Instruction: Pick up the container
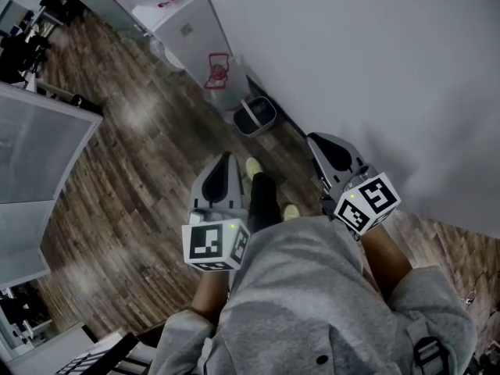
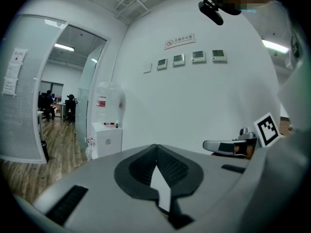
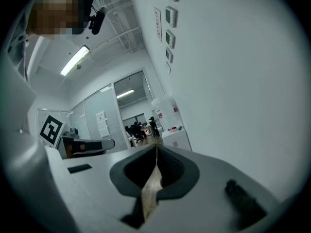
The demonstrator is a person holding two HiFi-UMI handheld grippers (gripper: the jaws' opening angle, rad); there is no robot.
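Both tongs are closed with nothing in them: left gripper (image 1: 226,161), right gripper (image 1: 314,141). The only likely container is the grey bin (image 1: 255,116), on the floor against the wall (image 1: 375,69) near the water dispenser (image 1: 183,22). Arrive with the jaws together and you'll shove it. The wall side leaves a jaw little room.
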